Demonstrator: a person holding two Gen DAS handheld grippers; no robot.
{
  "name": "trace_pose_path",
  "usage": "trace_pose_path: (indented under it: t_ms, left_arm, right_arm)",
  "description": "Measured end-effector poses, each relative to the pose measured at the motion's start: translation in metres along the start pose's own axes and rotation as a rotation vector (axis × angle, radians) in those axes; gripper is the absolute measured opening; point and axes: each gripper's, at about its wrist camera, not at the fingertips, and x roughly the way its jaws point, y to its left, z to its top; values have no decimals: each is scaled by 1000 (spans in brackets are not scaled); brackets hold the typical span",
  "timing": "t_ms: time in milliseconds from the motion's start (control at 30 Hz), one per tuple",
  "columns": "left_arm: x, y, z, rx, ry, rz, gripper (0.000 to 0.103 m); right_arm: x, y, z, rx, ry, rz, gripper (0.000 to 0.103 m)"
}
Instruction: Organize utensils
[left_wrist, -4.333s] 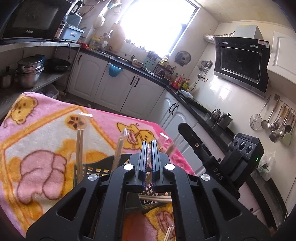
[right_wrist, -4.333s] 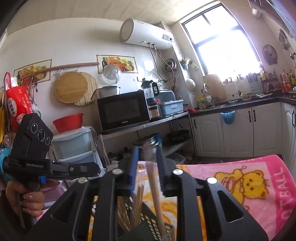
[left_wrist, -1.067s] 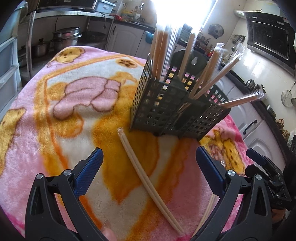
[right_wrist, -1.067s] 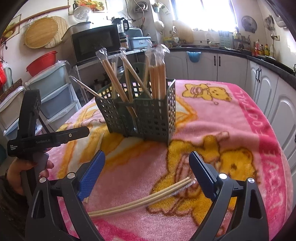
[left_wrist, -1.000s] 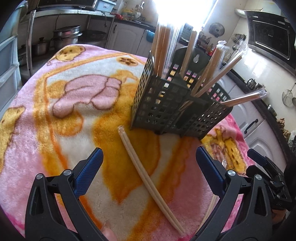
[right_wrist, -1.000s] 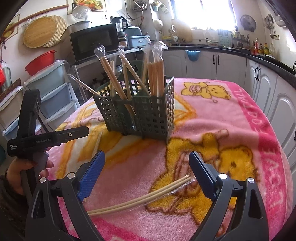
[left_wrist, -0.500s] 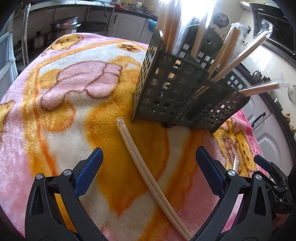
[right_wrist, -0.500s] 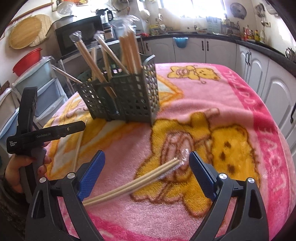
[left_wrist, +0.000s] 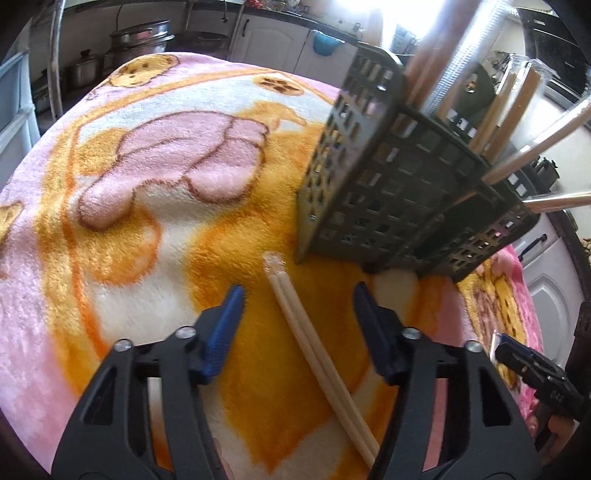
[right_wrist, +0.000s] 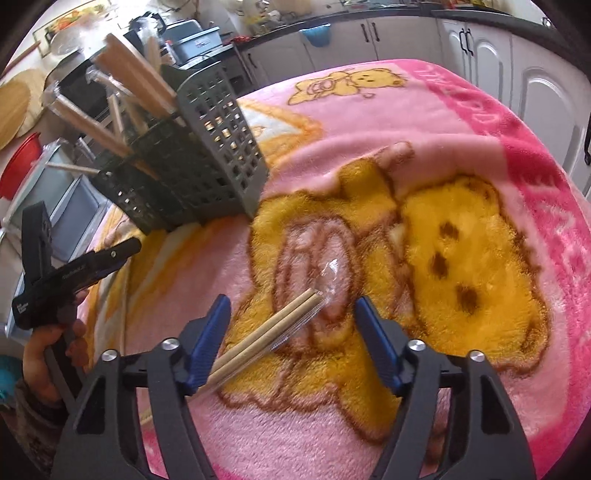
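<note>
While both jaws are standing released, the left gripper (left_wrist: 299, 325) and right gripper (right_wrist: 291, 332) are each straddling a wrapped chopstick pair (left_wrist: 314, 354) (right_wrist: 258, 339) at lower centre.

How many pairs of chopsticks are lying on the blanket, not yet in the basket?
2. One pair lies between the open left tongs, its tip near the basket. The other pair lies between the open right tongs. Others may be hidden.

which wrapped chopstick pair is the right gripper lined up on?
The darker tan pair in clear wrap lying on the pink blanket, between the right gripper's open fingers. The paler pair lies under the left gripper.
</note>
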Motion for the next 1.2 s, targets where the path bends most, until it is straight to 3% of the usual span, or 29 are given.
trace_pose_path:
  t_ms: [100, 267, 367, 733, 1200]
  left_arm:
    - [1, 5, 2, -6, -2, 12, 35]
    - [2, 15, 4, -24, -1, 8, 21]
    - [4, 21, 7, -40, 7, -9, 17]
    - [0, 42, 10, -129, 35, -110, 7]
    - [-104, -12, 14, -2, -217, -241, 4]
  right_arm:
    - [4, -1, 4, -6, -4, -10, 51]
    - [11, -4, 9, -18, -6, -4, 15]
    - [10, -5, 10, -13, -14, 18, 8]
    - [-14, 20, 19, -79, -88, 115, 7]
    - [-91, 83, 32, -278, -287, 228, 6]
